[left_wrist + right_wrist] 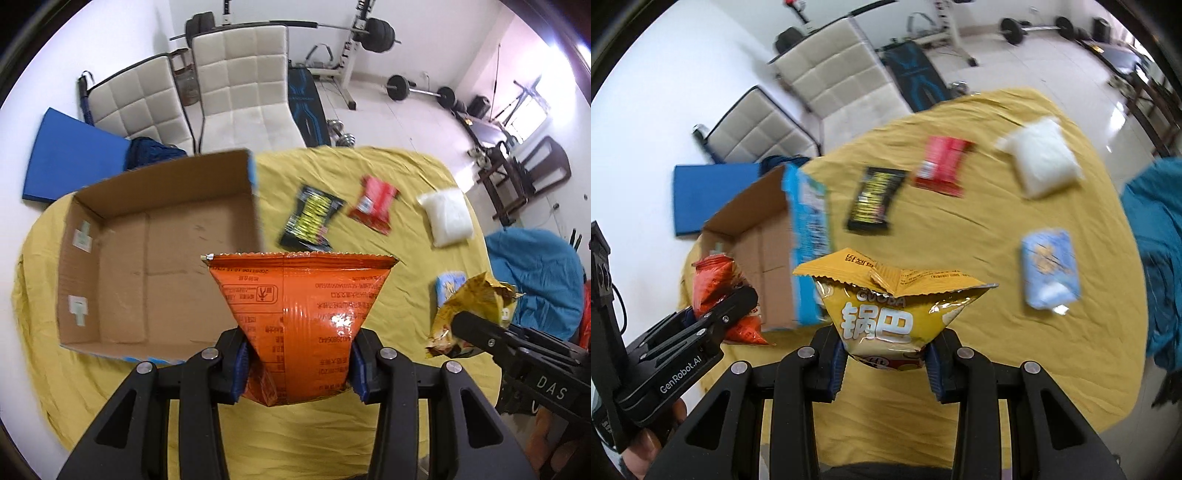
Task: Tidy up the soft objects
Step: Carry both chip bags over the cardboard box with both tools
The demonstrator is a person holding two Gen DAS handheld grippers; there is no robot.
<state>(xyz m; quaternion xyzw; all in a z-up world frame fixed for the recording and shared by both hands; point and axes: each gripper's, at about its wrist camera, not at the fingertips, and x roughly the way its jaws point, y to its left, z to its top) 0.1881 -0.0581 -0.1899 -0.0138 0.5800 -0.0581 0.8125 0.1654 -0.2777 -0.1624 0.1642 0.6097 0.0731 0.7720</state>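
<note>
My left gripper (299,369) is shut on an orange snack bag (301,314), held above the yellow cloth near the front right corner of an open cardboard box (159,258). My right gripper (886,365) is shut on a yellow snack bag (882,310), held above the cloth to the right of the box (757,236). The left gripper with the orange bag (713,280) shows at the left of the right wrist view. The right gripper with the yellow bag (469,310) shows at the right of the left wrist view.
On the yellow tablecloth (369,173) lie a black and yellow packet (310,218), a red packet (375,203), a white pouch (447,216) and a light blue pack (1049,266). Two white chairs (243,88) stand behind the table. A blue beanbag (535,280) is at right.
</note>
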